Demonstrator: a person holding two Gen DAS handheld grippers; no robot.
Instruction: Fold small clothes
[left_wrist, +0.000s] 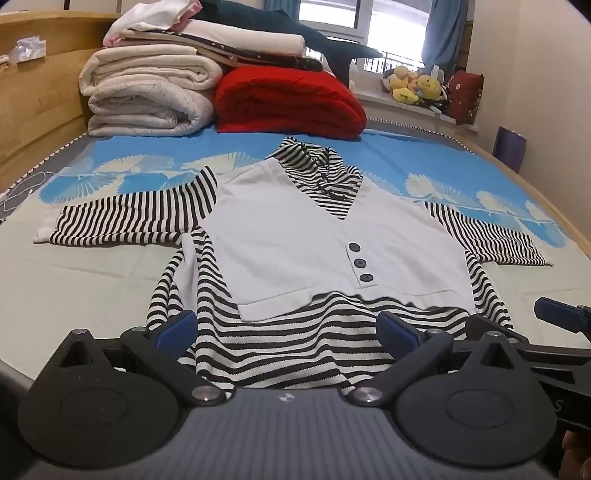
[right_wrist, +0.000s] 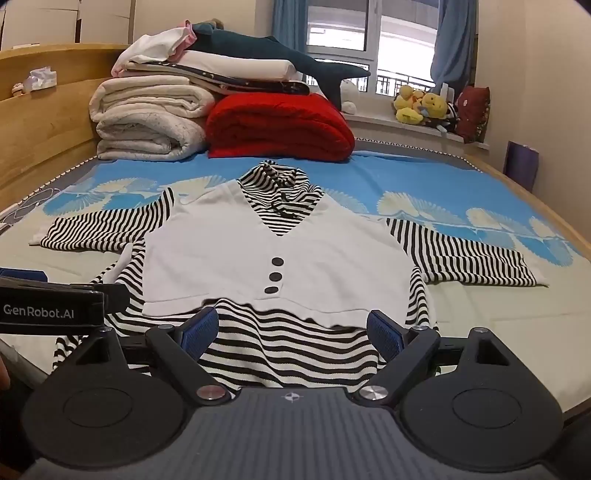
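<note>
Left wrist view:
My left gripper (left_wrist: 288, 328): jaws spread wide, nothing clamped; the blue pads hang over the striped hem with the cloth lying loose between them.
Garment: a small black-and-white striped top with a white buttoned vest front (left_wrist: 314, 243) lies flat, face up, on the blue and pale green patterned bedspread (left_wrist: 92, 295), sleeves out to both sides, collar away from me.
My right gripper (left_wrist: 561, 314): one blue pad shows at the right edge, just beside the hem's corner.
Behind the top: a folded red quilt (left_wrist: 288, 99) beside a stack of folded cream blankets (left_wrist: 147, 96).

Right wrist view:
My right gripper (right_wrist: 291, 328): jaws wide apart, holding nothing, above the same hem.
Garment (right_wrist: 273, 258): centred ahead of me, three dark buttons (right_wrist: 275, 276) in a column.
My left gripper (right_wrist: 51, 306): its black body reaches in from the left edge, near the hem's left side.
</note>
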